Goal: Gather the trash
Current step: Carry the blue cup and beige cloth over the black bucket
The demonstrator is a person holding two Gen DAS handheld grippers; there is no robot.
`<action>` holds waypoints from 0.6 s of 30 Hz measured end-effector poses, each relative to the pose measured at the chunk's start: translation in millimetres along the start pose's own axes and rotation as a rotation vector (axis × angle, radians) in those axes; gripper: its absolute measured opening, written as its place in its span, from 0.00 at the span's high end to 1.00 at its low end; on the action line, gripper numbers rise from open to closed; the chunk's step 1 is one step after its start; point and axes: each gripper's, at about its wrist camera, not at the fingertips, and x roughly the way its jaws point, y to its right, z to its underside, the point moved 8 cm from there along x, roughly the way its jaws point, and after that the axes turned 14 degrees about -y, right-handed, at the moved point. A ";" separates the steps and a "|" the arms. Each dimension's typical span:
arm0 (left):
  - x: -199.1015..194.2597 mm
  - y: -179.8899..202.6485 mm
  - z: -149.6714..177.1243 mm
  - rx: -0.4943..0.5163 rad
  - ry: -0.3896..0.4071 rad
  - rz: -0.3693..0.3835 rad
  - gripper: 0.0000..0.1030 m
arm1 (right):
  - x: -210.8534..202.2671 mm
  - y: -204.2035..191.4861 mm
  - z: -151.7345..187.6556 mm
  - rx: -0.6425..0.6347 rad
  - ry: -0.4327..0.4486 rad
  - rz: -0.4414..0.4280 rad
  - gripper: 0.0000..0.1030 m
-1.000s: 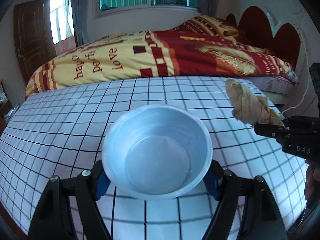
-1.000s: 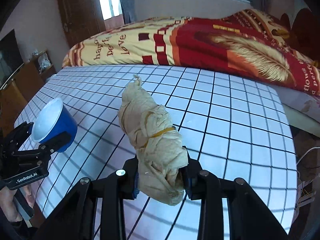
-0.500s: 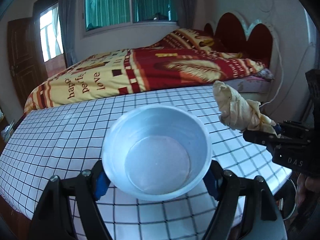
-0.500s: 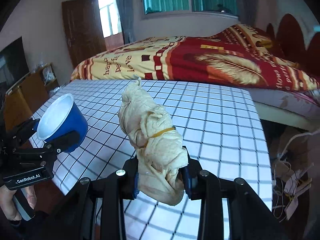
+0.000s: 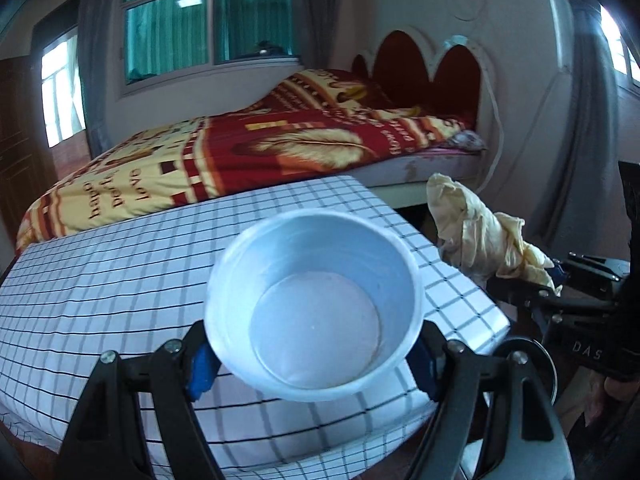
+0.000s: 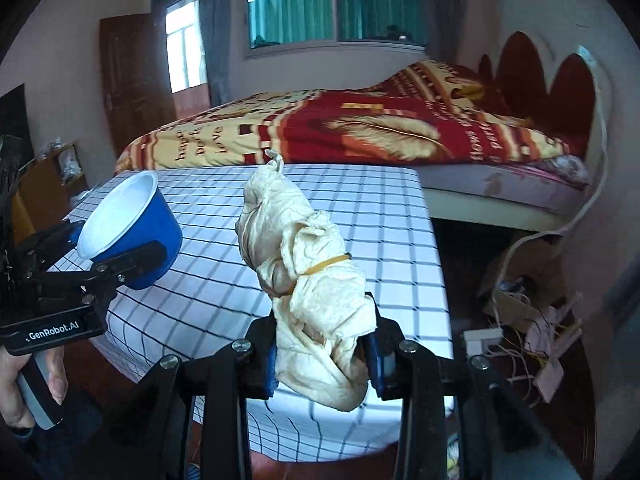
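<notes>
One cup [image 5: 314, 300] pinched in the left gripper [image 5: 314, 360] fingers, one tied bag [image 6: 310, 280] pinched in the right gripper [image 6: 322, 356] fingers, both above one table [image 5: 100, 280]

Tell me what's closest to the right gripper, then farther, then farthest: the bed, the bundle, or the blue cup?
1. Bundle: clamped in the right gripper.
2. Blue cup: left, in the left gripper.
3. Bed: behind the checked table.

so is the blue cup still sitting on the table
No, the blue cup is held up off the checked table in the left gripper.
</notes>
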 end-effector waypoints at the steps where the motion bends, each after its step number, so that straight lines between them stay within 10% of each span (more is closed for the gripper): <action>1: 1.1 7.7 0.2 0.008 -0.002 0.012 0.25 | -3.4 6.4 5.1 0.013 -0.001 0.006 0.65; 18: 14.0 147.9 14.2 0.192 -0.033 0.182 0.25 | -59.7 138.6 102.0 0.280 -0.021 0.165 0.65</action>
